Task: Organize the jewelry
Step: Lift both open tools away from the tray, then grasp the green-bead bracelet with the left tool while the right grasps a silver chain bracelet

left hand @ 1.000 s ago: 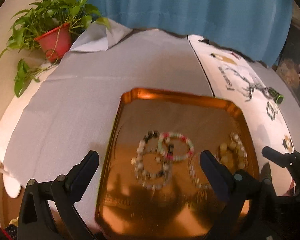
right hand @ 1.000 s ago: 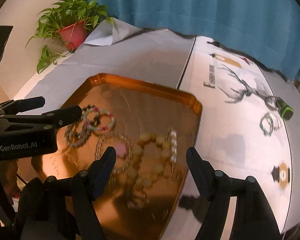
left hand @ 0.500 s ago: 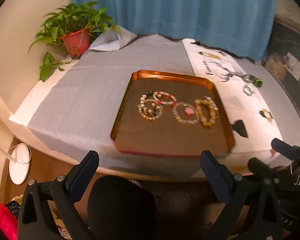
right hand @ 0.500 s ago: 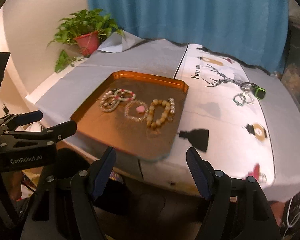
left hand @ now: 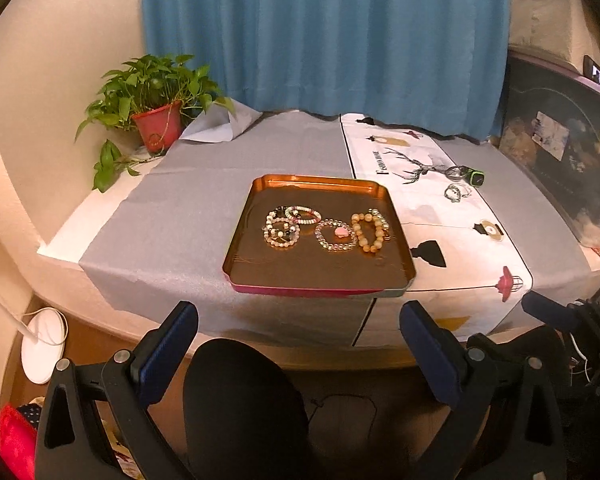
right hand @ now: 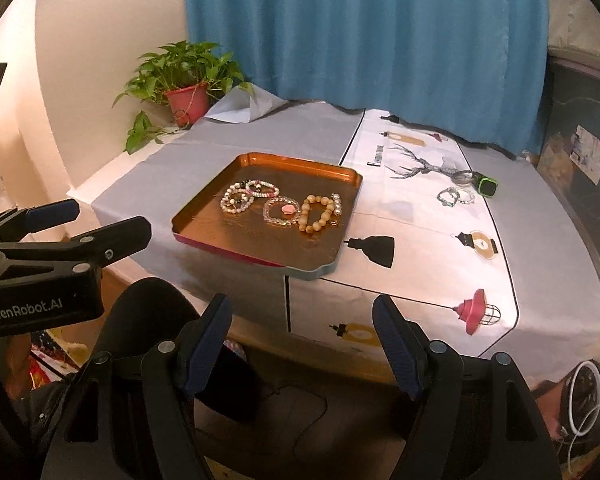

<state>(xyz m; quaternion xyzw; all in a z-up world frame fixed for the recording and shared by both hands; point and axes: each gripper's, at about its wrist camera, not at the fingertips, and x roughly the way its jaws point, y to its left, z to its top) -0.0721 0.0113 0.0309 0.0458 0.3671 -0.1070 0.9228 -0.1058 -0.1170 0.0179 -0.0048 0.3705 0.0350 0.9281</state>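
A copper tray (left hand: 320, 272) (right hand: 260, 248) sits near the table's front edge and holds several bead bracelets: a mixed pale and dark cluster (left hand: 288, 224) (right hand: 244, 196), a clear ring with a pink charm (left hand: 336, 234) (right hand: 282, 210) and a chunky tan loop (left hand: 370, 230) (right hand: 318, 214). More jewelry (left hand: 458, 192) (right hand: 456, 195) and a green watch (left hand: 474, 177) (right hand: 487, 186) lie on the printed white cloth to the right. Both grippers hang below and in front of the table edge. My left gripper (left hand: 298, 340) is open and holds nothing. My right gripper (right hand: 302, 326) is open, nothing between its fingers.
A potted plant (left hand: 156, 120) (right hand: 188, 100) stands at the back left corner before a blue curtain (left hand: 324, 32). A dark chair back (left hand: 244, 408) sits under the table edge. A white lamp base (left hand: 44, 344) rests on the floor at left. Dark furniture (left hand: 560, 152) stands at right.
Both grippers have pulled back and up from right over the tray to beyond the table's front edge. Their jaws stayed open. The bracelets have not moved.
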